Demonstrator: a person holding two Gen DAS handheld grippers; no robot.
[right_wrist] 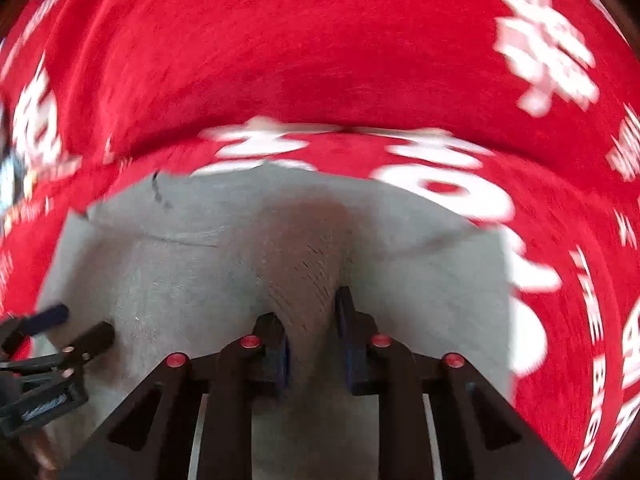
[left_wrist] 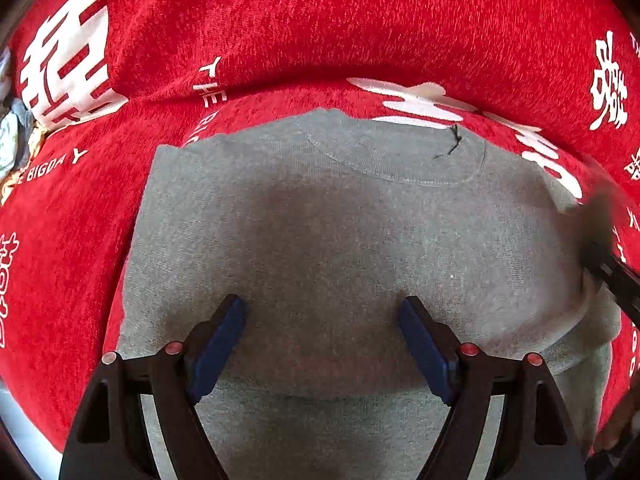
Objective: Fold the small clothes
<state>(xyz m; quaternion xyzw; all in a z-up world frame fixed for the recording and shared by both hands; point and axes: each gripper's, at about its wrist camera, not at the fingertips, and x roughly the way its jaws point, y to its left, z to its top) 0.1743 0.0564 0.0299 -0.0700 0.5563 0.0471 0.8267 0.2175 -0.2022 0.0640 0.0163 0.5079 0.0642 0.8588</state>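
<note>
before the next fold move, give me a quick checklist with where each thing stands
1. right gripper pinching a ridge of the grey top: ok.
2. left gripper open above the cloth, nothing between its pads: ok.
3. Neckline lies flat, facing up: ok.
4. Right edge of the top flat: not ok, a fold bunches there.
5. Red blanket smooth underneath: cannot tell.

Plain grey garment (left_wrist: 320, 220), red cloth (left_wrist: 320, 20) with white lettering
</note>
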